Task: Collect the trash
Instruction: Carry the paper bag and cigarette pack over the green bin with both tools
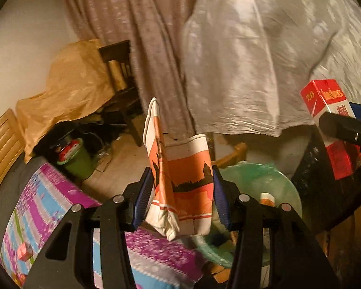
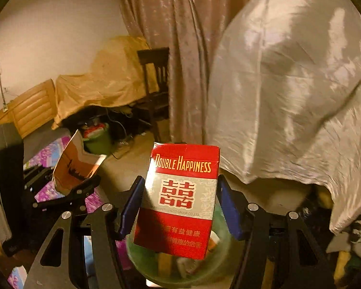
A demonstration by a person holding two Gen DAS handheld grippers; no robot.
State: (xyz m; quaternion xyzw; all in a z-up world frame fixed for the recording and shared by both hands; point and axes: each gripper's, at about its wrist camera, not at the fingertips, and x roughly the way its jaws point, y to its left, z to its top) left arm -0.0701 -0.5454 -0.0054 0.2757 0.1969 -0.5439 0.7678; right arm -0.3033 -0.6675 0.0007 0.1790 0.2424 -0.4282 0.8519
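- Left gripper (image 1: 179,192), low centre of the left wrist view: clamped on a crushed orange-and-white paper cup (image 1: 180,187), blue pads pressing its two sides, jaws narrow.
- Cup upright between the pads, long axis near vertical, flattened; folded edge rising to a point at upper left above the fingers, base hanging below them.
- Right gripper (image 2: 180,207), low centre of the right wrist view: closed on a red-and-white cigarette pack (image 2: 178,202), pads against its narrow sides, jaws about half spread.
- Pack upright with a slight lean to the right at the top, long axis vertical, printed front facing the camera, lid end up, bottom edge below the pads.
- Green-lined bin (image 1: 260,183) just behind and below the cup, lower right of centre; same bin (image 2: 142,257) directly under the pack in the right view, scraps inside.
- Pack (image 1: 329,125) at the right edge of the left view, tilted left at its top, above and right of the bin.
- Cup (image 2: 74,166) at centre left of the right view, held in the left gripper (image 2: 84,183).
- Purple patterned cloth (image 1: 48,197) lower left; pale sheet (image 1: 264,55) draped upper right; curtain (image 1: 144,24) top centre.
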